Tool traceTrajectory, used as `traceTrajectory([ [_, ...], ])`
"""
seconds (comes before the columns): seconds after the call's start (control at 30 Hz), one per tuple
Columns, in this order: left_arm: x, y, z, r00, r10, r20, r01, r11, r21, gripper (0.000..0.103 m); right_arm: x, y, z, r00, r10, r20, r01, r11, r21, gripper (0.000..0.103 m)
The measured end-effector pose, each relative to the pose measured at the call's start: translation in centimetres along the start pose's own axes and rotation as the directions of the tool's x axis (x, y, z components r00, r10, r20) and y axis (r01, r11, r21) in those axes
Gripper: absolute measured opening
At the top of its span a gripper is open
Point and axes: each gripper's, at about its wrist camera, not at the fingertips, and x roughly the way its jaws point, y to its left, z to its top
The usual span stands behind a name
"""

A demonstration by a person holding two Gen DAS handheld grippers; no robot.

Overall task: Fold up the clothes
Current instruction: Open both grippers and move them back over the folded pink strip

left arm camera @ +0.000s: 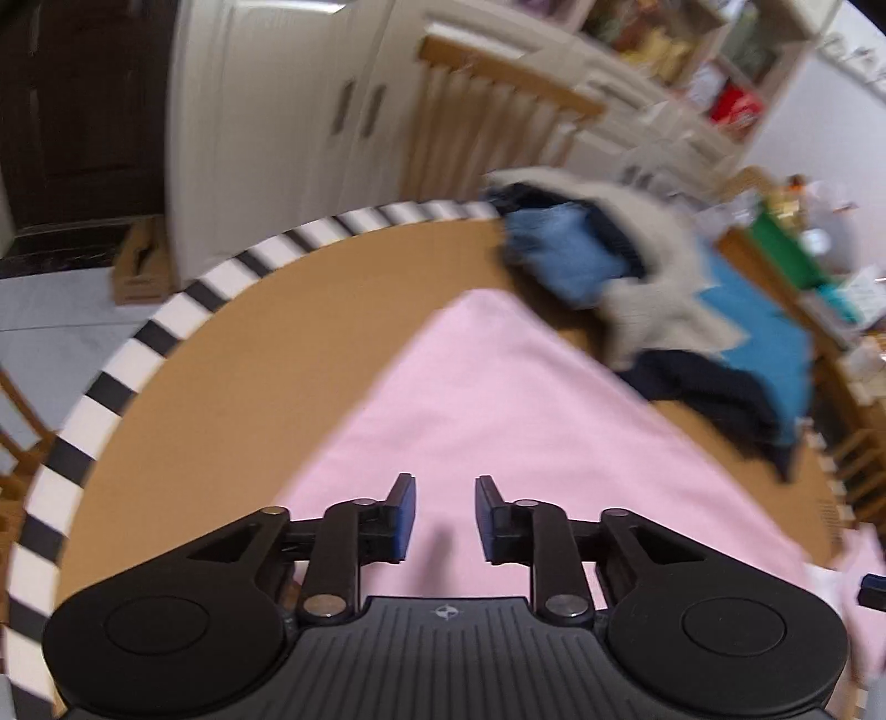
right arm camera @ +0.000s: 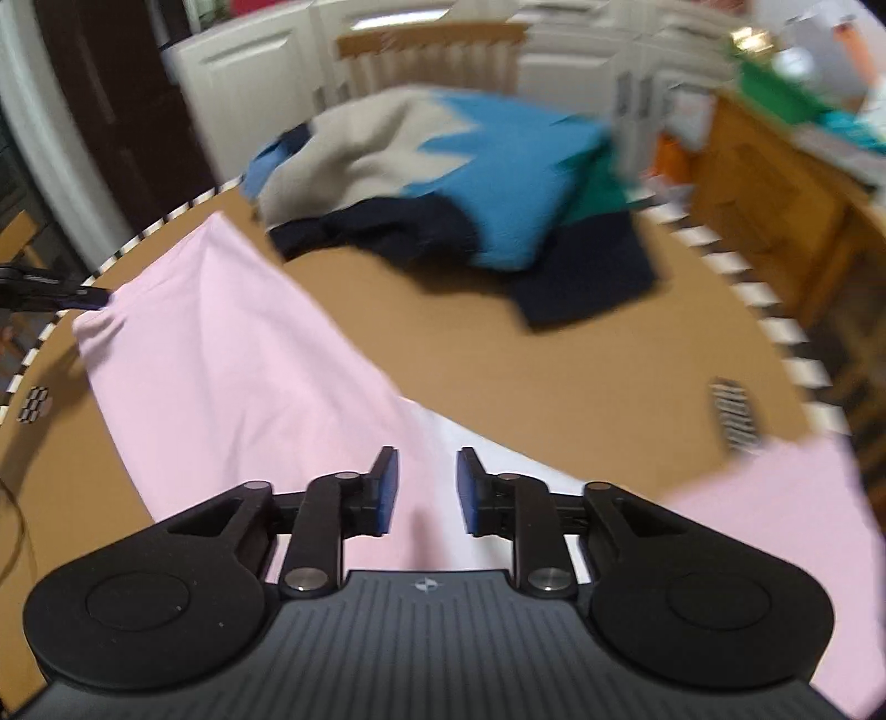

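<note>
A pink garment (left arm camera: 498,421) lies spread flat on the round brown table (left arm camera: 232,354). My left gripper (left arm camera: 446,490) hovers over its near part, open, with only cloth showing in the gap between the blue pads. In the right wrist view the same pink garment (right arm camera: 232,354) runs diagonally, with a white patch (right arm camera: 487,451) at its near edge. My right gripper (right arm camera: 426,462) is open above that edge and holds nothing. The left gripper (right arm camera: 83,296) shows as a dark tip at the garment's far left corner.
A heap of other clothes (right arm camera: 443,183), beige, blue, teal and navy, sits at the table's far side. The table rim (left arm camera: 166,327) is striped black and white. A wooden chair (right arm camera: 432,50), white cupboards and a wooden sideboard (right arm camera: 775,210) stand beyond. A small striped marker (right arm camera: 736,415) lies at the right.
</note>
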Motion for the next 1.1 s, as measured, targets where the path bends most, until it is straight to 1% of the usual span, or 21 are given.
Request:
traceTrajectory([
  [0.03,-0.9,-1.0,-0.6,0.999,-0.037,0.006,0.037,0.999,0.004,0.034,-1.5,-0.4,-0.9,0.999,-0.038,0.019,0.038,0.999,0.018,0.038],
  [0.1,-1.2,-3.9,-2.8,0.993,-0.117,-0.011,0.117,0.993,0.022,0.035,-3.8,-1.3,-3.2,0.995,-0.091,0.036,0.088,0.993,0.082,0.039],
  [0.13,-1.0,-5.5,-4.1,0.988,-0.150,-0.029,0.151,0.987,0.045,0.036,-4.6,-1.9,-4.4,0.993,-0.110,0.042,0.104,0.987,0.125,0.039],
  [0.2,-0.6,-8.6,-6.8,0.975,-0.211,-0.066,0.217,0.972,0.094,0.036,-5.0,-3.1,-6.5,0.994,-0.107,0.035,0.097,0.972,0.216,0.039],
  [0.27,0.6,-11.8,-9.6,0.967,-0.229,-0.116,0.246,0.955,0.167,0.035,-4.8,-4.2,-8.1,0.996,-0.091,0.023,0.080,0.954,0.287,0.039],
  [0.3,1.2,-13.2,-10.9,0.961,-0.234,-0.148,0.260,0.946,0.196,0.035,-4.2,-4.4,-8.3,0.996,-0.083,0.015,0.074,0.953,0.293,0.039],
  [0.33,1.8,-14.2,-12.0,0.954,-0.244,-0.176,0.278,0.939,0.205,0.035,-3.6,-4.5,-8.5,0.997,-0.077,0.009,0.071,0.954,0.292,0.038],
  [0.37,2.4,-15.1,-12.9,0.949,-0.253,-0.188,0.291,0.934,0.209,0.035,-3.0,-4.7,-8.5,0.997,-0.074,-0.004,0.073,0.955,0.288,0.039],
  [0.4,2.4,-15.9,-13.6,0.951,-0.258,-0.169,0.294,0.926,0.238,0.035,-2.3,-4.9,-8.3,0.997,-0.070,-0.024,0.074,0.956,0.284,0.039],
  [0.43,2.4,-16.7,-14.0,0.956,-0.244,-0.163,0.282,0.918,0.279,0.035,-1.8,-5.2,-8.2,0.998,-0.058,-0.034,0.066,0.955,0.289,0.039],
  [0.47,2.3,-17.2,-14.2,0.961,-0.232,-0.154,0.270,0.911,0.311,0.036,-1.4,-5.4,-8.2,0.998,-0.044,-0.041,0.054,0.953,0.298,0.037],
  [0.53,2.6,-17.6,-14.2,0.963,-0.223,-0.154,0.262,0.912,0.316,0.036,-0.7,-5.5,-8.0,0.997,-0.025,-0.066,0.044,0.952,0.304,0.024],
  [0.57,2.6,-17.5,-14.3,0.962,-0.220,-0.161,0.262,0.912,0.316,0.036,-0.3,-5.4,-7.9,0.997,-0.017,-0.080,0.041,0.951,0.307,0.006],
  [0.6,2.7,-17.6,-14.3,0.962,-0.217,-0.167,0.261,0.909,0.323,0.035,-0.2,-5.3,-7.8,0.996,-0.019,-0.091,0.045,0.953,0.300,0.002],
  [0.7,2.5,-17.7,-14.5,0.962,-0.208,-0.177,0.258,0.904,0.340,0.034,-0.1,-5.3,-7.4,0.993,-0.045,-0.106,0.072,0.960,0.269,0.000],
  [0.83,2.2,-17.7,-14.4,0.963,-0.202,-0.181,0.253,0.907,0.337,0.034,-0.4,-6.4,-6.7,0.991,-0.086,-0.106,0.108,0.967,0.229,0.000],
  [0.93,2.2,-17.9,-14.5,0.964,-0.195,-0.178,0.247,0.902,0.353,0.034,0.4,-6.9,-6.7,0.992,-0.063,-0.114,0.088,0.968,0.234,0.000],
  [1.0,2.2,-17.9,-14.5,0.965,-0.192,-0.181,0.247,0.897,0.367,0.034,0.9,-6.9,-7.2,0.990,-0.075,-0.121,0.100,0.972,0.212,0.004],
  [1.03,2.2,-17.9,-14.5,0.964,-0.191,-0.184,0.248,0.897,0.366,0.034,0.8,-7.0,-7.4,0.989,-0.087,-0.117,0.111,0.970,0.218,0.009],
  [1.07,2.2,-17.9,-14.4,0.963,-0.191,-0.189,0.249,0.899,0.361,0.034,0.1,-7.1,-7.6,0.990,-0.089,-0.113,0.115,0.963,0.245,0.015],
  [1.1,2.3,-17.8,-14.3,0.962,-0.191,-0.195,0.251,0.902,0.352,0.034,-0.7,-7.2,-7.8,0.990,-0.089,-0.109,0.116,0.953,0.279,0.018],
])
